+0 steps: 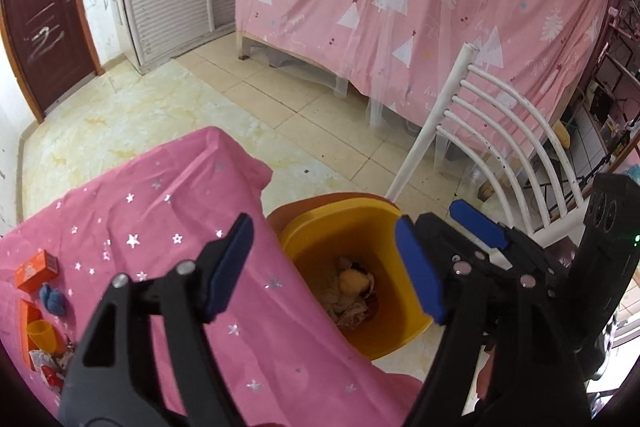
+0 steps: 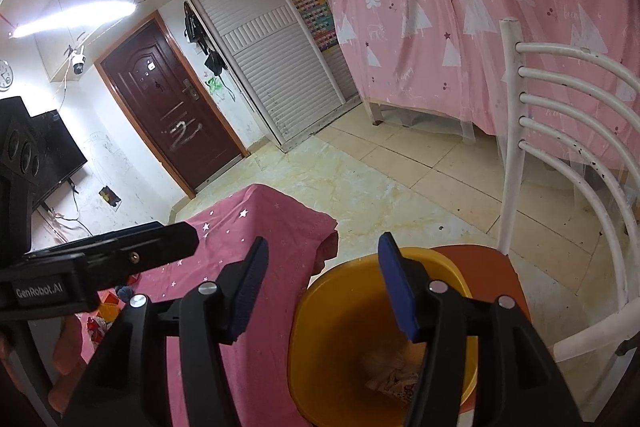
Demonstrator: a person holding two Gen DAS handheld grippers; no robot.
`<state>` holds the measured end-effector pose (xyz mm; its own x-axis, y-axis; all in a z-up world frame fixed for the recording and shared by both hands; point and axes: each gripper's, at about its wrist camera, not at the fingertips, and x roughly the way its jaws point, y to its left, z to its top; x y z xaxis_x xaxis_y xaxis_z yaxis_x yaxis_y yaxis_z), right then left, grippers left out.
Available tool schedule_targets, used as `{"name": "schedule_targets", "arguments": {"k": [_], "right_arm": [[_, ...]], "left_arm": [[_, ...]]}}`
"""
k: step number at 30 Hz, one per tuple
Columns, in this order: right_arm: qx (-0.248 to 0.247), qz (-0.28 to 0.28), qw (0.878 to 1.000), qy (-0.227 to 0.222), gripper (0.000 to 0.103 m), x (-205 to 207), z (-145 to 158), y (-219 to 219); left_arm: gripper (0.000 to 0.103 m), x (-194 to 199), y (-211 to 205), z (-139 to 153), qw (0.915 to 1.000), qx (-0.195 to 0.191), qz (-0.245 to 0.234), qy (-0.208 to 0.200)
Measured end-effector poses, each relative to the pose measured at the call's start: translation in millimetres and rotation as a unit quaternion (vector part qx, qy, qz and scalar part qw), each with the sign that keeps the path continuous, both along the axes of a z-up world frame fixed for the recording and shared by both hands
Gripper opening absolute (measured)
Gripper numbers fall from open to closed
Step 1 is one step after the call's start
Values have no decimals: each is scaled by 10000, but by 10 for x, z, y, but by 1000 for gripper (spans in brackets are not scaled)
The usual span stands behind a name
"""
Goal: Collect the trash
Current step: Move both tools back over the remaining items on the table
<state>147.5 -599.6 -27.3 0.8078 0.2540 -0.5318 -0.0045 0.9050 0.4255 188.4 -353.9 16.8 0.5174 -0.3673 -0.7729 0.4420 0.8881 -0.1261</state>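
**Both grippers empty over the bin; more litter waits on the table**

Nearest the lens in the left wrist view: left gripper (image 1: 324,267), jaws standing apart, nothing between the blue pads. It hangs over the edge where the pink tablecloth (image 1: 168,219) meets the yellow bin (image 1: 384,219). Right gripper (image 2: 320,291) likewise parted and empty, poised above the same bin's mouth.

Bin sits on the orange seat of a white chair (image 1: 496,131), just beside the table. Crumpled trash in the bin (image 1: 354,297) lies at the bottom: pale wrappers, something rounded and yellowish, details unclear.

Remaining litter, far left of the table in the left wrist view:
- small orange box (image 1: 37,269), lying flat
- blue scrunched item (image 1: 53,299), near the box
- yellow cup (image 1: 42,335) resting in or against an orange container, relation uncertain
- red-and-white wrappers (image 1: 48,367) at the frame edge, partly cut off

Handling, by judgement:
- Box: light, fairly stiff card; pinch across the narrow faces, gently, or it will crush.
- Blue item: looks soft, will compress; take it through the bulk.
- Cup: thin plastic, light, slippery, likely to flex; grip the rim wall, one finger inside.
- Wrappers: flimsy, nearly weightless; catch a raised crease, not a flat patch.
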Motion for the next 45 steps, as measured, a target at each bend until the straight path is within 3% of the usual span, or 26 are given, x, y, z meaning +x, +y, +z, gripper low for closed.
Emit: {"name": "schedule_targets", "arguments": {"k": [12,25,45], "right_arm": [[-208,385,9990,-39,53,91,144,467],[-400,1093,9932,-9,56,300,261,1253],[-901,2499,9639,199,56,298,183,2823]], "left_arm": [[70,-64,466,207,9991,-255,271,-188],[70,-80,1492,232,9941,-275,1022,-249],[71,-137,3113,23,9767,-137,2140,-83]]}}
